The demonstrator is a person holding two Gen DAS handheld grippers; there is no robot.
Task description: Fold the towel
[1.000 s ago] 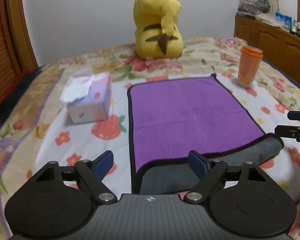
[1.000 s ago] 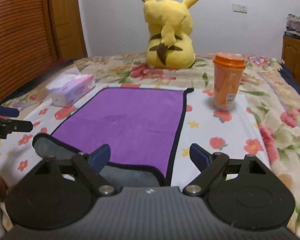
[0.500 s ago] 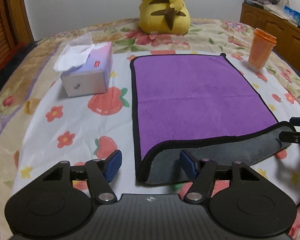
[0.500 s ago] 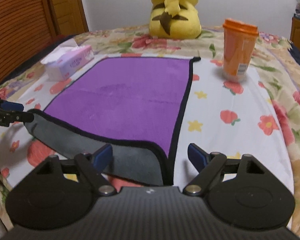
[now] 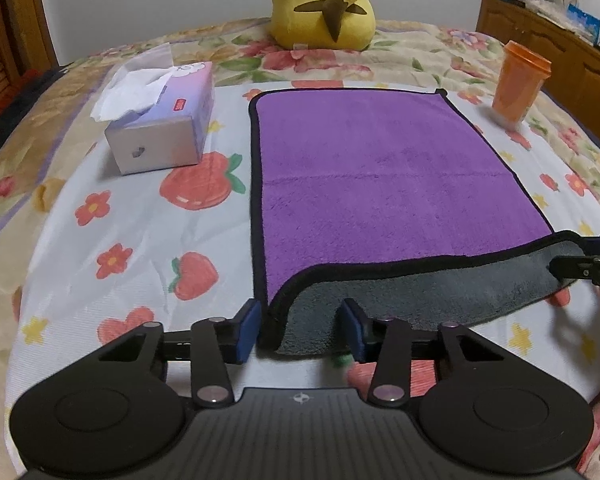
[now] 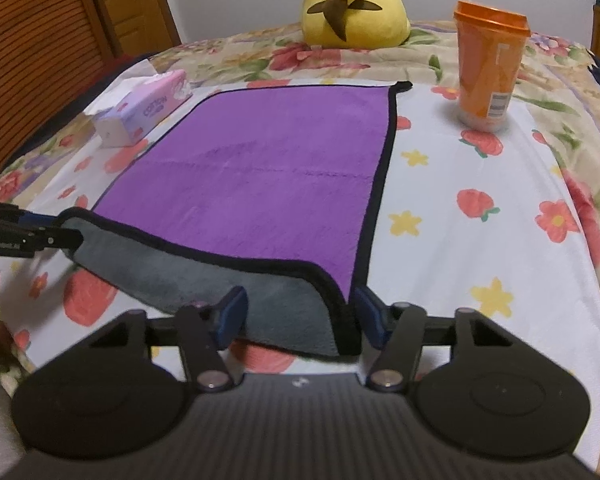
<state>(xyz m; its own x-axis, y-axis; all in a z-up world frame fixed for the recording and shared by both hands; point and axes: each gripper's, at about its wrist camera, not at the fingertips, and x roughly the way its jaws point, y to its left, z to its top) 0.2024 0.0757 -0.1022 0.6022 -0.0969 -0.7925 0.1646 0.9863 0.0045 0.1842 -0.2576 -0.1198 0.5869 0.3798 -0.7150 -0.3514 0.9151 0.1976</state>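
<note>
Purple towel [image 5: 380, 176] flat mid-bed [image 5: 140, 240], near edge turned up (grey underside showing) — left gripper [image 5: 300, 322] and right gripper [image 6: 298, 314] each straddle a near corner, fingers apart, not clamped.

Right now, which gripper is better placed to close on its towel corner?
Left, marginally. The left gripper straddles the towel corner's turned-up edge centrally; the right gripper has its corner close against one finger. Both open.

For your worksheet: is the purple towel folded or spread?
Mostly spread: the purple, black-edged towel lies flat; only its near edge is lifted, showing grey underside.
</note>
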